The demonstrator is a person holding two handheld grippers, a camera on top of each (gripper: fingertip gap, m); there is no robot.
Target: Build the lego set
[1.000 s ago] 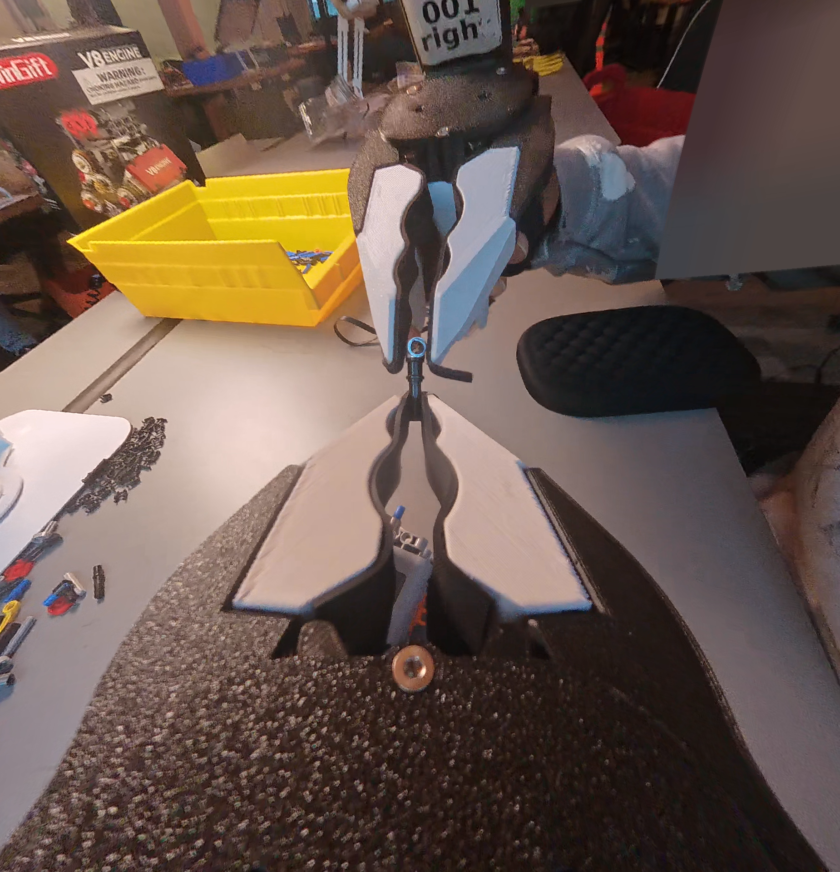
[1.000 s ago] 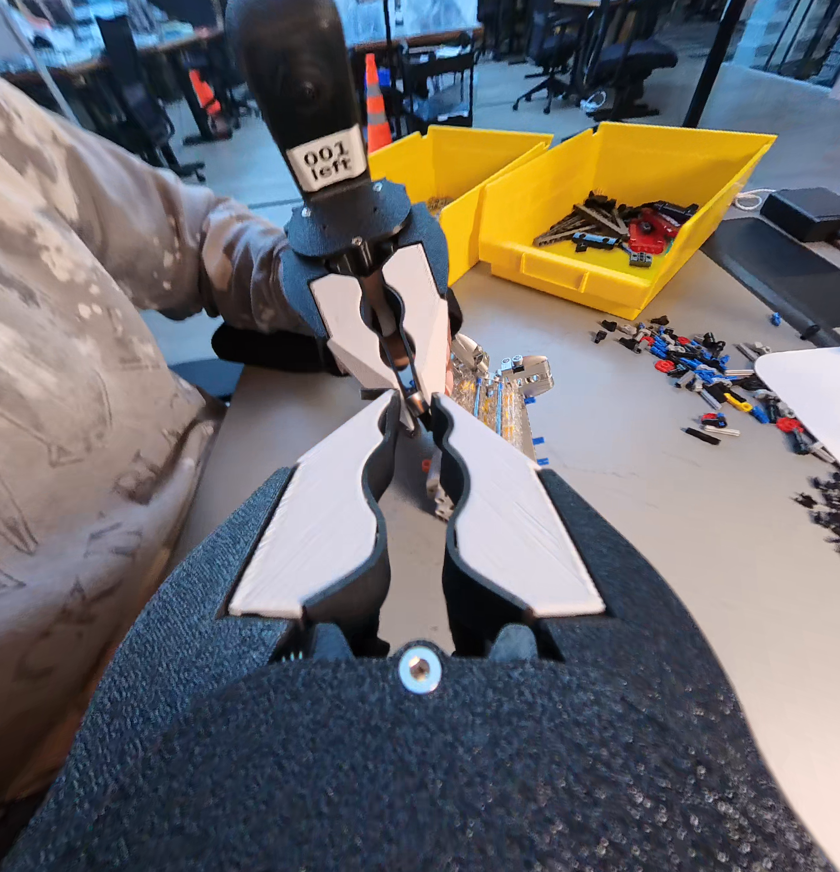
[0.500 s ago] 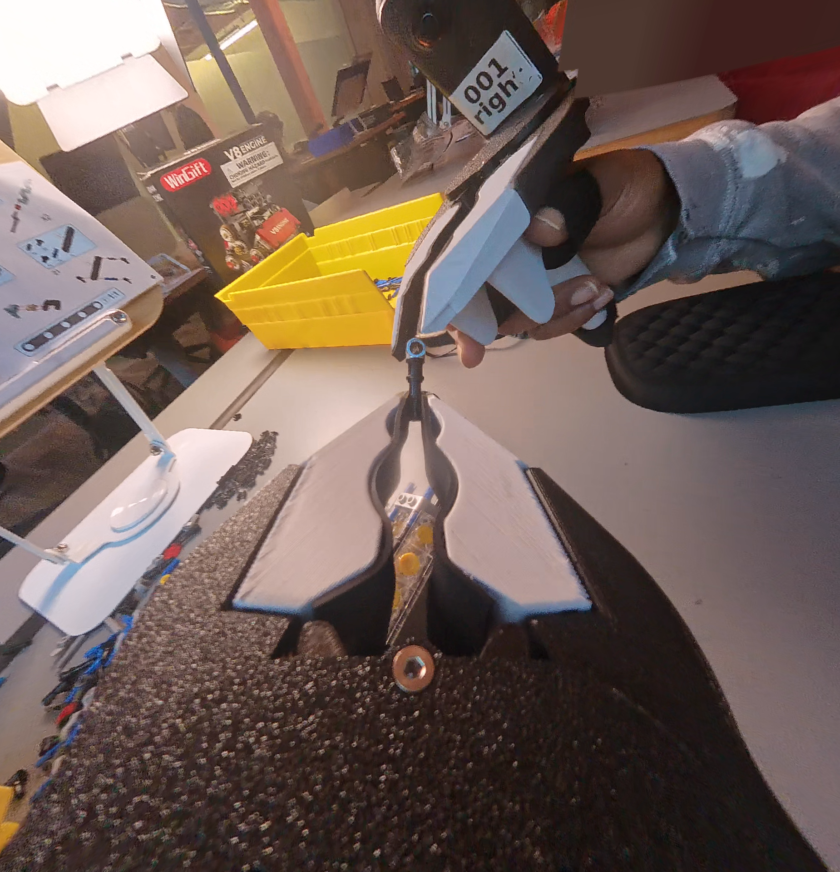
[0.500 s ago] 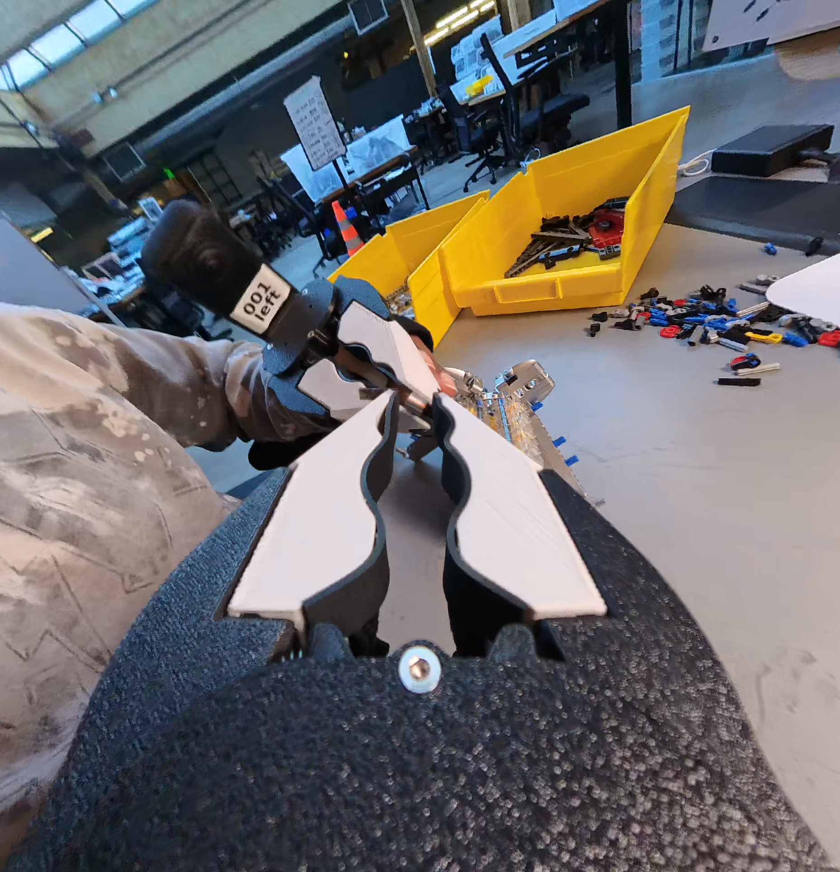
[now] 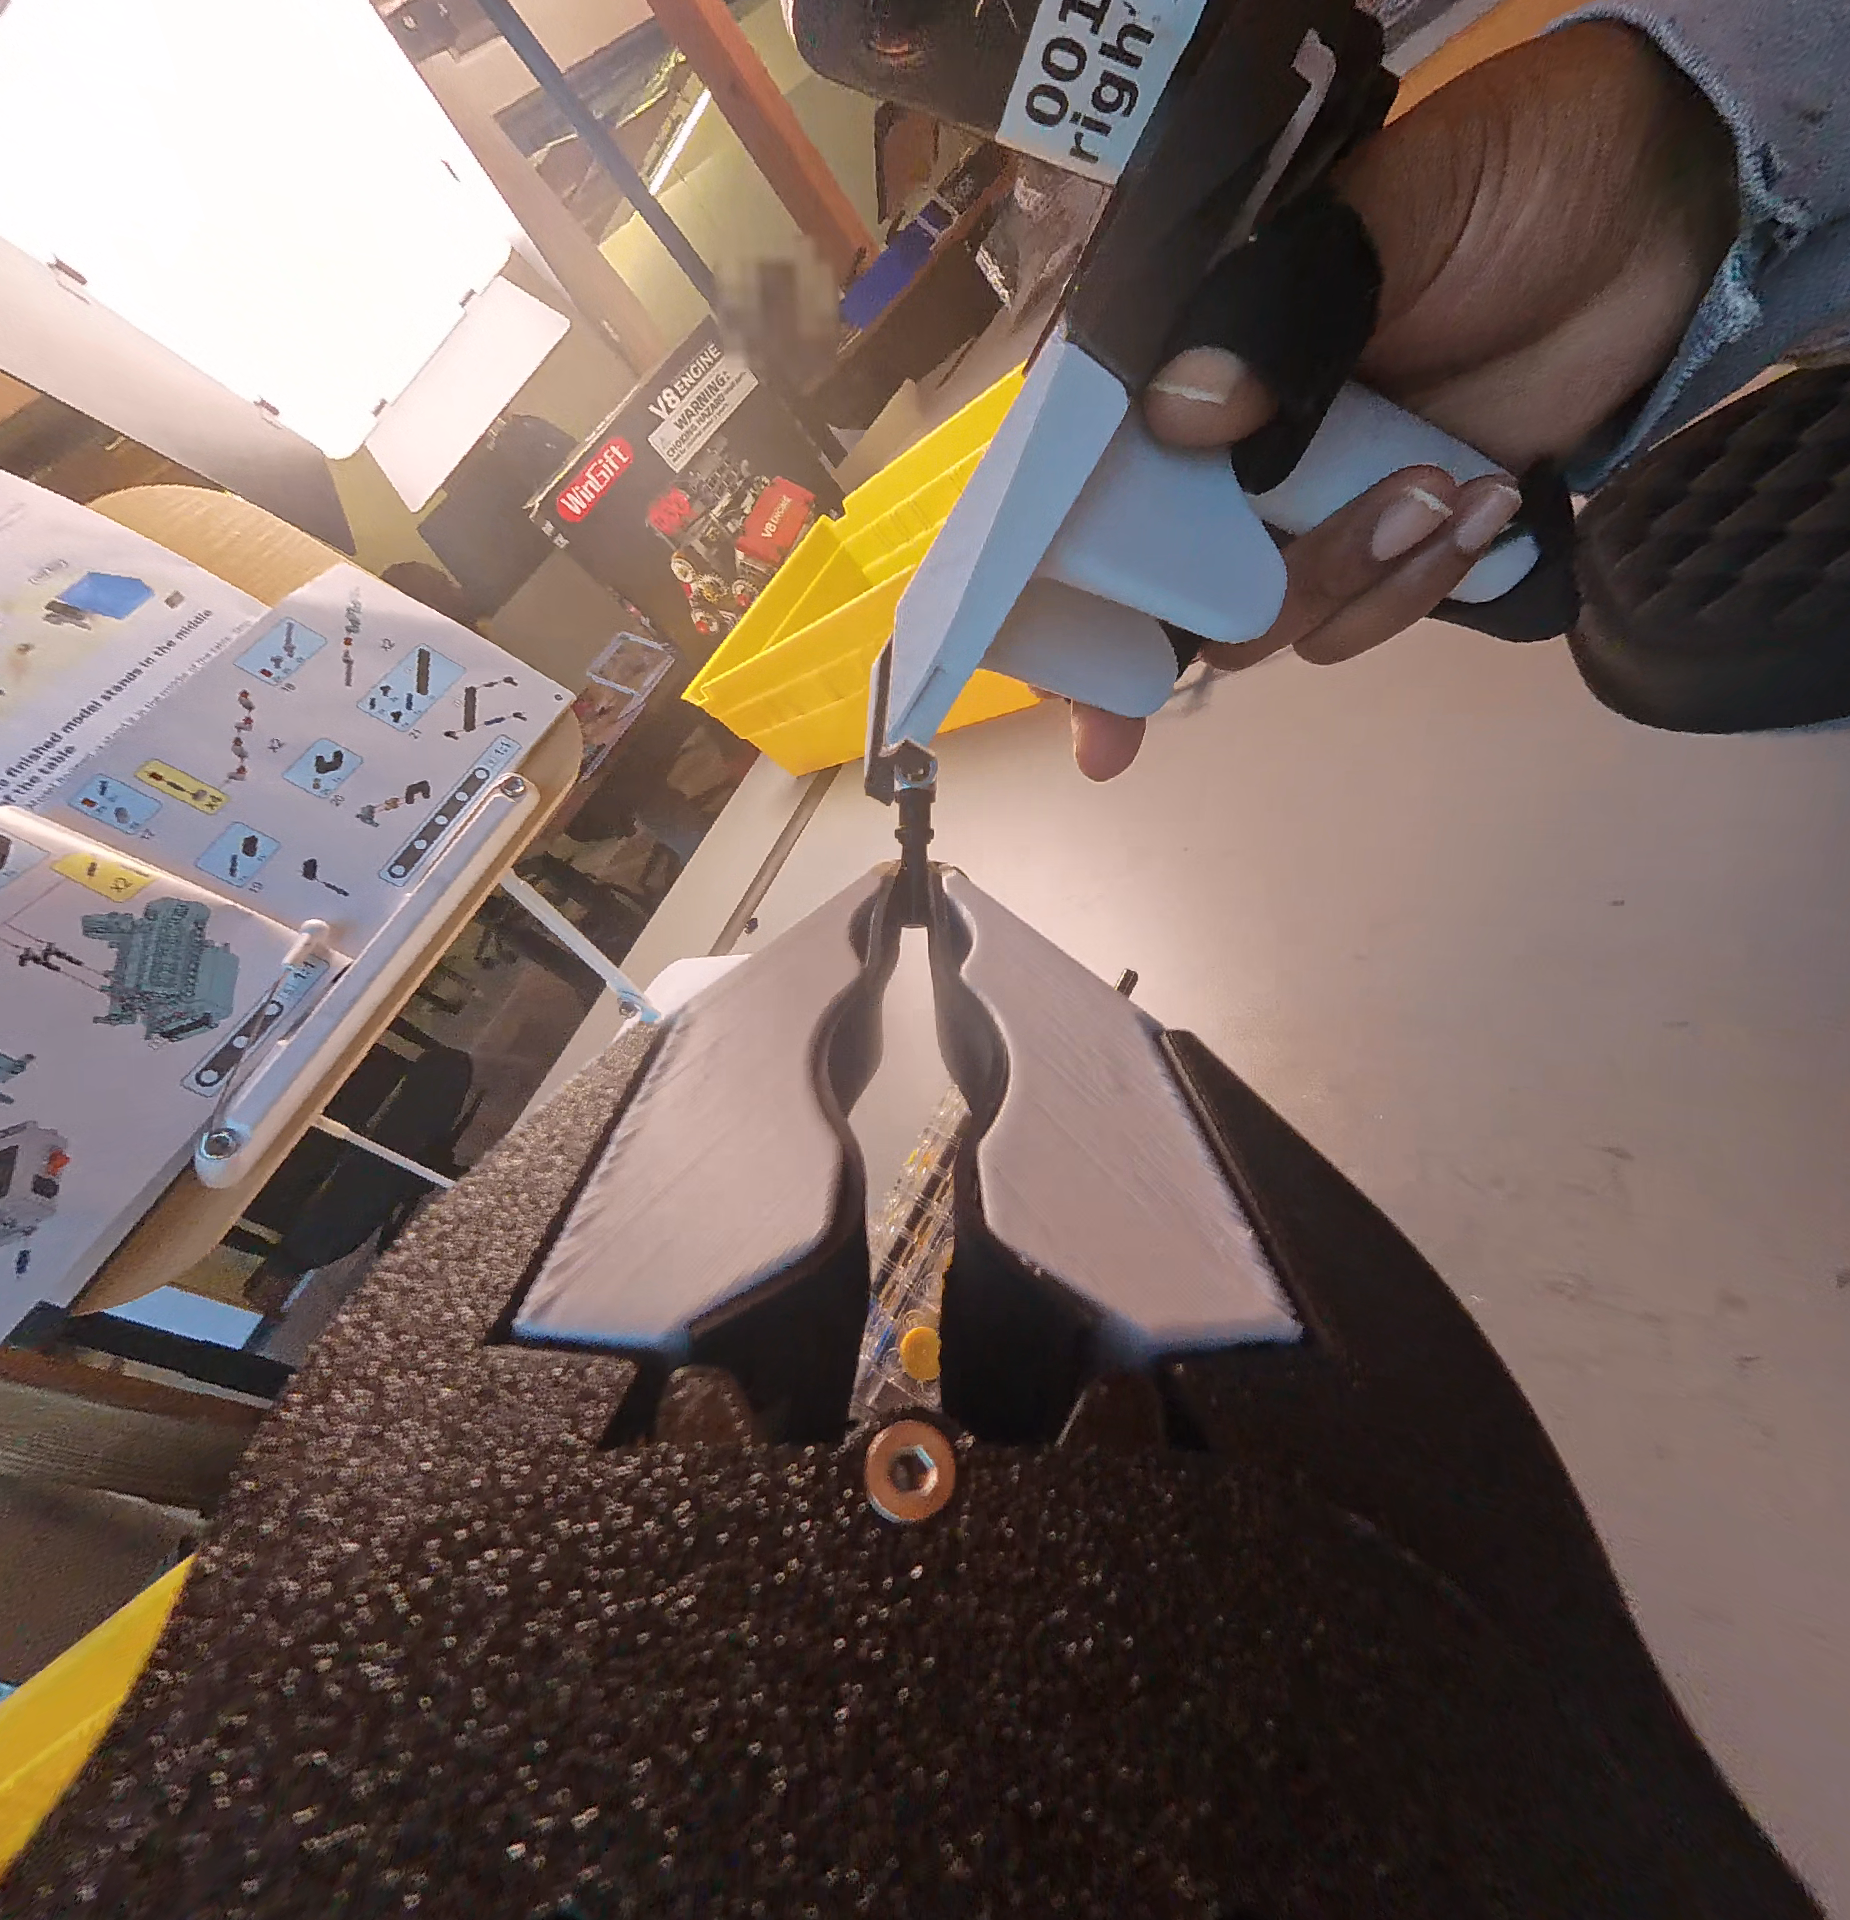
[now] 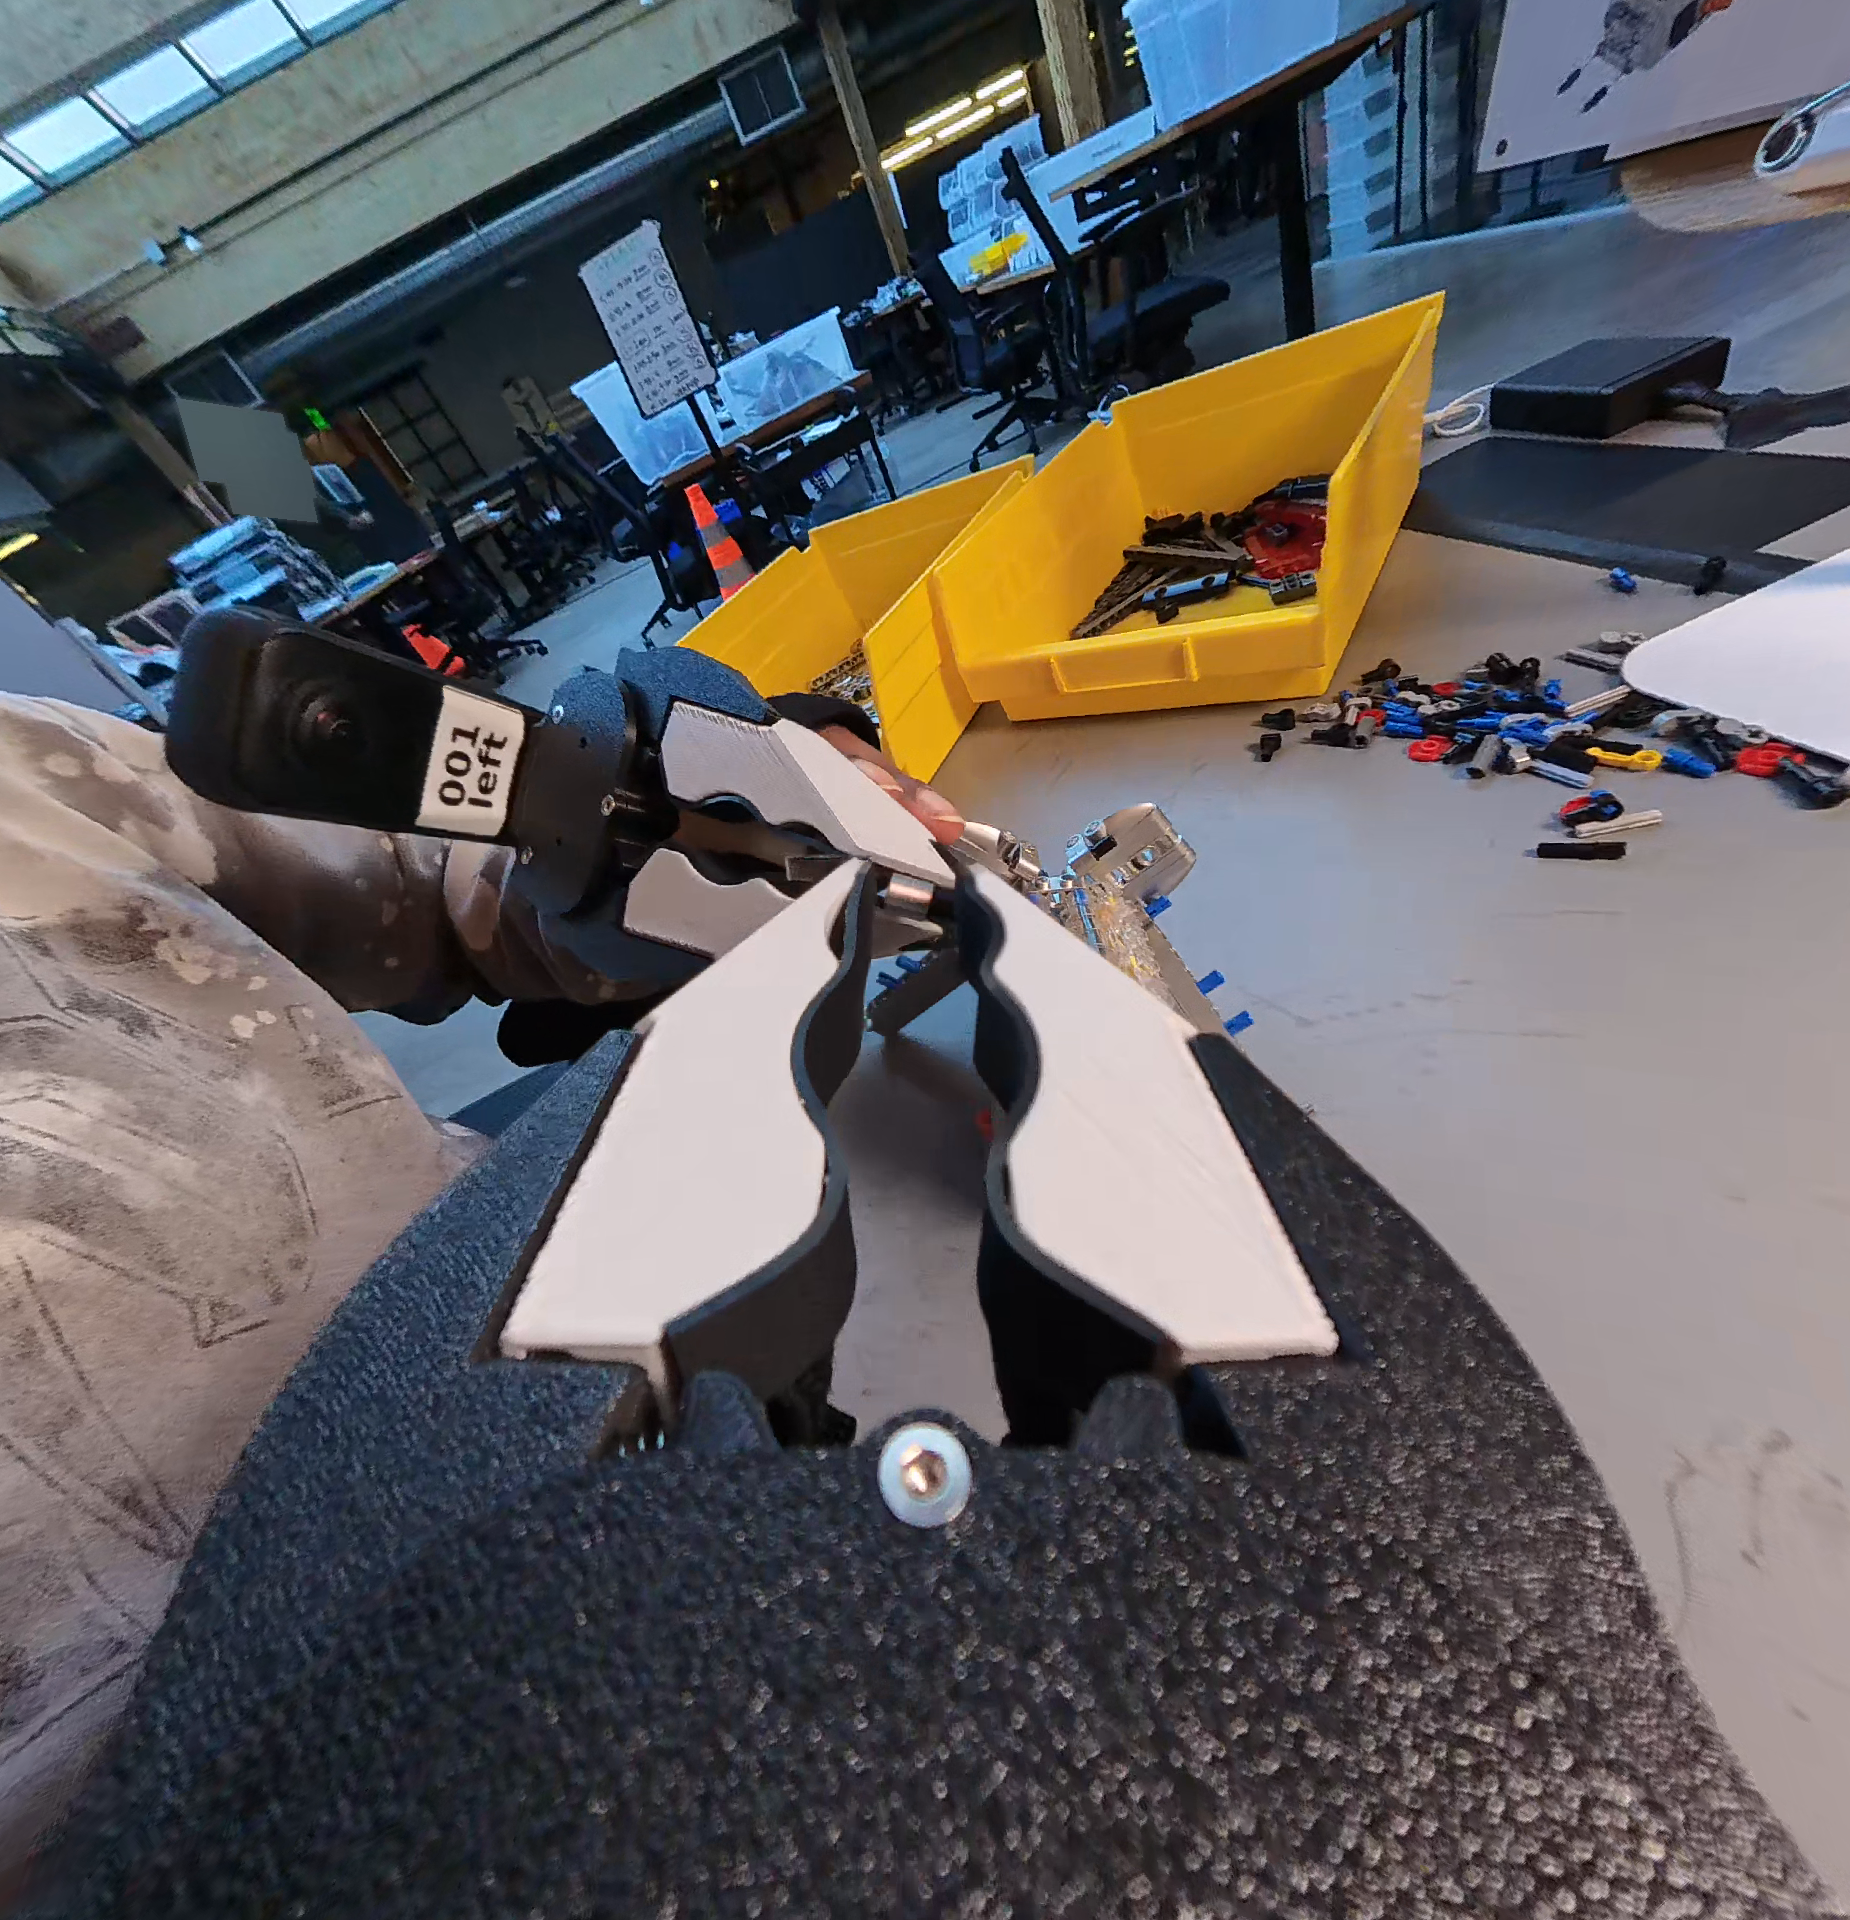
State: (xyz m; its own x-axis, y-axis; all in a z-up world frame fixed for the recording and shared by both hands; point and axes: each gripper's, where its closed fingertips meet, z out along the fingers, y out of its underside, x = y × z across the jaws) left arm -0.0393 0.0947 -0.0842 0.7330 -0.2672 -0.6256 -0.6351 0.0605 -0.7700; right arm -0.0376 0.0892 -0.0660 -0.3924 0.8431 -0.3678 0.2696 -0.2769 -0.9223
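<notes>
My left gripper [image 5: 913, 883] is shut on a thin black rod [image 5: 908, 831] with a blue ring at its far end. It holds the rod above the grey table [image 5: 1420, 987]. My right gripper [image 5: 900, 753] comes in from the upper right, and its tips sit on the ring end of the rod. In the right wrist view the right gripper [image 6: 913, 883] has its jaws narrowly apart around a small grey piece [image 6: 905, 899], tip to tip with the left gripper [image 6: 936, 868]. A grey and clear brick-built model [image 6: 1118, 862] lies on the table just beyond.
Two yellow bins [image 6: 1181, 582] stand at the back, one holding dark parts. Loose small pieces [image 6: 1523, 727] are scattered to the right beside a white stand base [image 6: 1783, 644]. An instruction booklet on a stand [image 5: 225, 831], a product box [image 5: 692, 488] and a black padded rest [image 5: 1731, 582] are nearby. The black padded rest [image 5: 1731, 582] is about equally far from each gripper, around 20 cm.
Both grippers have tilted and swung together, still tip to tip with the rod between them. The left wrist view now faces the booklet. The right wrist view now shows more of the room.
</notes>
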